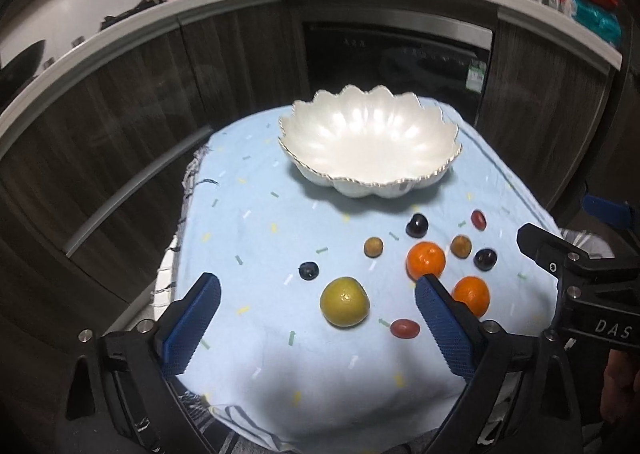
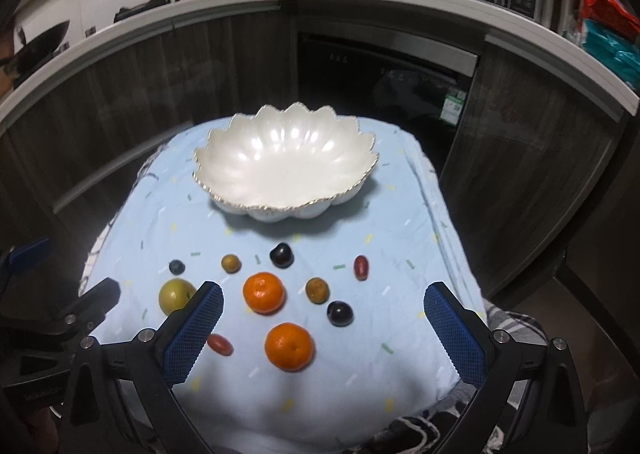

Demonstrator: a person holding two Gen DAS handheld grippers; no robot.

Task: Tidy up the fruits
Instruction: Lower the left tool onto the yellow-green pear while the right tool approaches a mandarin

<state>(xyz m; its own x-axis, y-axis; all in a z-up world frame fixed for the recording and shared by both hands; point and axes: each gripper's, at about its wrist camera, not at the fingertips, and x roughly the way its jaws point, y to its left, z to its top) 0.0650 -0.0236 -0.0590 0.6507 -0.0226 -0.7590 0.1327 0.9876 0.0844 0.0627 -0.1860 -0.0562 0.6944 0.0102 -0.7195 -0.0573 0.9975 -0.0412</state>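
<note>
risk: round fruits are lying loose on the cloth (image 2: 132,222); a pad nudging one sideways is likely sending it rolling toward the edge.
crowding: the near orange (image 2: 289,346) is sitting close to the far orange (image 2: 264,292) and a dark grape (image 2: 340,313); closing on one is risking a knock to its neighbour.
small fruit: the red grape (image 2: 219,344) is looking easy to crush or slip.
bowl (image 2: 224,158): sitting at the far side, holding nothing; all fruits are lying in front of it.
left gripper (image 1: 318,318): jaws standing wide, hovering around the green fruit (image 1: 344,302), not touching.
right gripper (image 2: 324,330): jaws standing wide over the oranges, holding nothing.
</note>
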